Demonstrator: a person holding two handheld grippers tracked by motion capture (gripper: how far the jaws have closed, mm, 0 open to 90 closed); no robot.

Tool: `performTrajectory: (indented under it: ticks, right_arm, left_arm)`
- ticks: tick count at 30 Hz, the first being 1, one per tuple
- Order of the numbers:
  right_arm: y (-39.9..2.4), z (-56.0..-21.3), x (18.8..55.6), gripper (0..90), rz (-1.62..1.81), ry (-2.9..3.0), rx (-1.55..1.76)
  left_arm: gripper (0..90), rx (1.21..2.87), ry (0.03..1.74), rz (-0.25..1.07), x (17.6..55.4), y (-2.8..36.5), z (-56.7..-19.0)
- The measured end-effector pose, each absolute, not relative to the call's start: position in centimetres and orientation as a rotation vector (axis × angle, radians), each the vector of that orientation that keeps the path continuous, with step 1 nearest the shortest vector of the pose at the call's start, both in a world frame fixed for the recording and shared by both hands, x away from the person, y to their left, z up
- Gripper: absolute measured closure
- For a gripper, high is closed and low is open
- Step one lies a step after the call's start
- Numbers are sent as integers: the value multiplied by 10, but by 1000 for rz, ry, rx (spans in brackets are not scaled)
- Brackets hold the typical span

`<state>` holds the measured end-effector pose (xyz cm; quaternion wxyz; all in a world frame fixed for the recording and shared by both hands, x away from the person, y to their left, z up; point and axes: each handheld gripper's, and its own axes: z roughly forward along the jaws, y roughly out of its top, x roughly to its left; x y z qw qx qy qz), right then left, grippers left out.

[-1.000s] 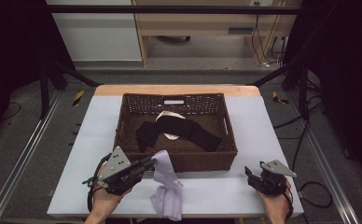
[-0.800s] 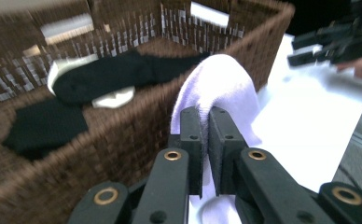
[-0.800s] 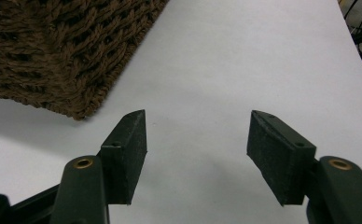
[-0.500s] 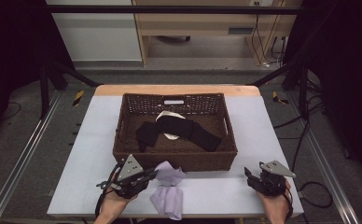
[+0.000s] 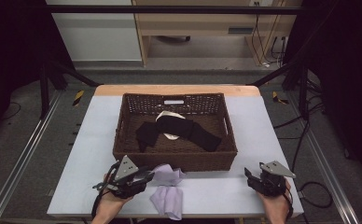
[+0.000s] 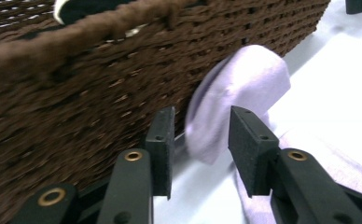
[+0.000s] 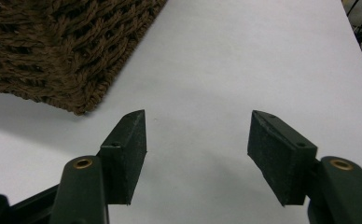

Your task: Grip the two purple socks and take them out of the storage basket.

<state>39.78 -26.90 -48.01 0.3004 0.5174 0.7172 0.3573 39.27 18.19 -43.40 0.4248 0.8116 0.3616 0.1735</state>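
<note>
Table (image 5: 95, 154): pale grey-blue top with a wooden far edge; it carries everything below.
Basket (image 5: 174, 157): brown woven, rectangular, at the middle of the table; its near wall faces the person.
Black garment (image 5: 188, 130): lies spread across the basket floor, over a white item (image 5: 164, 115).
Lilac cloth (image 5: 167, 198): crumpled on the table just in front of the basket's near wall, left of centre; one raised fold leans against the wicker (image 6: 244, 84).
Left gripper (image 6: 195, 140): low at the table beside the basket; its jaws have just been opening and stand about half apart, the cloth's fold between them, pads not pressing on it.
Right gripper (image 7: 198, 140): near the table's right front corner, well apart from the cloth; jaws wide, nothing between them.
</note>
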Motion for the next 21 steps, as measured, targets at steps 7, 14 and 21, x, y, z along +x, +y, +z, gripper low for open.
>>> performTrajectory:
  ticks: [7,14,21]
  right_arm:
    - [-269,-480,398,373,949,1902,1376]
    - [-270,-480,398,367,948,1896,1381]
    - [-272,-480,397,354,954,1891,1390]
  left_arm:
    - [551,2020,956,445,386,202,-438]
    - [535,2028,1017,474,385,222,-447]
    - [488,2044,1064,525,382,235,-454]
